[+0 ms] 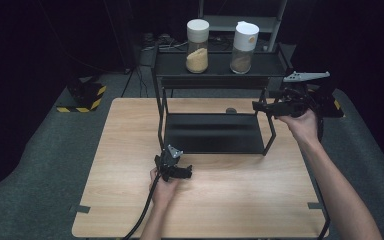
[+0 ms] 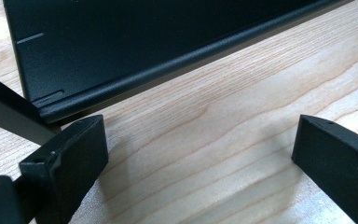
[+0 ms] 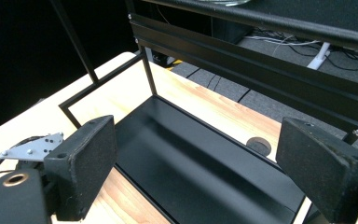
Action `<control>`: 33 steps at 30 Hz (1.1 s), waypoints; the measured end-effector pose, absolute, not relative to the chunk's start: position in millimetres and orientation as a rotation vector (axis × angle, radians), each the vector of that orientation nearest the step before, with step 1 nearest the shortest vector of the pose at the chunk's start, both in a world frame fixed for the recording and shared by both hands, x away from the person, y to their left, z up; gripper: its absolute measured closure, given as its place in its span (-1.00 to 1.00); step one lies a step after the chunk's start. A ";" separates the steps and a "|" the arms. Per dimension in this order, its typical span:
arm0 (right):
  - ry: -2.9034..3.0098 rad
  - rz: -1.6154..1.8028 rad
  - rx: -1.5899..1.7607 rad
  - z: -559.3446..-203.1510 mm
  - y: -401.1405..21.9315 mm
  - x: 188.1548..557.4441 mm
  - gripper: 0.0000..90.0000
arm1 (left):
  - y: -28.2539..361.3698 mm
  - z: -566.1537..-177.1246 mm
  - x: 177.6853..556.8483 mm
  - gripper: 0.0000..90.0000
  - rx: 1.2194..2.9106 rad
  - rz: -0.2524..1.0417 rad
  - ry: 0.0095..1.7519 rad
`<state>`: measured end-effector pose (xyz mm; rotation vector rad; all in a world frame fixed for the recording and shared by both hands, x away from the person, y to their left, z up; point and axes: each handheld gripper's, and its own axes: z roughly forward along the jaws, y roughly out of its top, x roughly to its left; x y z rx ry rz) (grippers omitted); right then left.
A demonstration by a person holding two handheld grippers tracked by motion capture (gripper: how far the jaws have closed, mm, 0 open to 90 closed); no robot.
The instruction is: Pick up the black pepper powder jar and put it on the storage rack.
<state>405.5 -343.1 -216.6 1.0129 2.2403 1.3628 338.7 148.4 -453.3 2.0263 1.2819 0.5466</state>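
1. left gripper [image 1: 185,172] rests low on the table [image 1: 240,200], jaws apart with bare wood between them. just ahead of it and to its left is the front lip of the rack's lower shelf [image 2: 135,74]. nothing held; we leave it parked unless the rack [image 1: 215,132] needs steadying.
2. right gripper [image 1: 258,106] hangs in the air at the rack's right end, jaws spread wide, nothing between them. in the right gripper view the lower shelf [image 3: 200,172] lies below and ahead of the jaws, and the upper shelf's rail [image 3: 261,70] runs above and ahead.
3. our read: the right gripper is lining up on the rack or on what stands on it. nearest things are the rack's right post, just beside the jaw tips, then the brown-filled jar [image 1: 244,47] above and beyond the gripper on the top shelf, and the yellow-filled jar [image 1: 197,46] further along to the gripper's left.
4. if the jar is the target, we raise the gripper before going forward, otherwise the jaws meet the rail.
5. we keep the jaws at this width, come in level at mid-height of the jar, below the white lid, and centre it before closing.
6. a small dark disc [image 3: 259,146] sits on the table behind the lower shelf, ahead of the right jaw; we stay off it.
7. risk: the jars stand near the shelf's front edge, so a sideways nudge could tip one. slow approach, close gently.
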 end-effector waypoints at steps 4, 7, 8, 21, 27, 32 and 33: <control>2.238 1.360 1.018 -218.5 -344.0 404.3 -0.74 | 148.4 -453.3 338.7 -0.92 2.026 0.547 1.282; 2.236 1.364 1.017 -220.5 -344.9 403.9 -0.73 | 148.4 -453.3 338.7 -0.92 2.027 0.547 1.282; 2.235 1.364 1.017 -221.4 -345.2 403.7 -0.74 | 148.4 -453.3 338.7 -0.92 2.026 0.547 1.282; 2.239 1.358 1.031 -228.5 -348.1 402.0 -0.74 | 148.3 -453.3 338.6 -0.92 2.026 0.547 1.282; 2.240 1.352 1.037 -233.5 -350.3 401.1 -0.73 | 148.3 -453.3 338.7 -0.92 2.027 0.547 1.282; 2.245 1.349 1.050 -237.7 -351.2 401.7 -0.73 | 148.3 -453.3 338.6 -0.92 2.026 0.547 1.282; 2.246 1.348 1.052 -238.5 -351.2 401.5 -0.73 | 148.3 -453.3 338.6 -0.92 2.026 0.547 1.282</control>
